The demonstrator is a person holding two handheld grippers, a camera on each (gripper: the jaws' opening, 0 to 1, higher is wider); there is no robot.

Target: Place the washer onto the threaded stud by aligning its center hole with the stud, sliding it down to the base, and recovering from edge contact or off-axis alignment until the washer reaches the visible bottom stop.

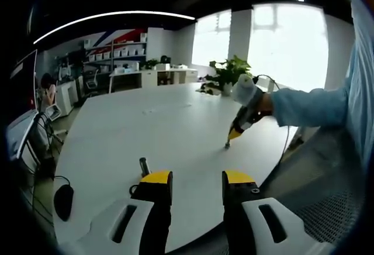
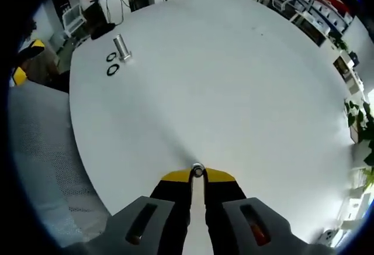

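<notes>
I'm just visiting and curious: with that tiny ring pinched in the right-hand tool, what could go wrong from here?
The right gripper holds the washer only at its fingertips, so it might slip out. The threaded stud stands far across the white table, near its edge, so a poorly aimed approach could catch the washer on the stud's top. Two more washers beside the stud could get nudged.

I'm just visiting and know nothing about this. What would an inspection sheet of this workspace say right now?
Surface: large white table, mostly bare.
Job's things: upright stud near the table edge, two washers lying beside it; a third washer pinched in the right gripper.
Clutter: computer mouse at the table edge.
Grippers: left gripper open, empty; right gripper shut on the washer.
Cables: mouse cord; a white cable by the sleeve.
Surroundings: office desks, shelves, potted plant, bright windows.
</notes>
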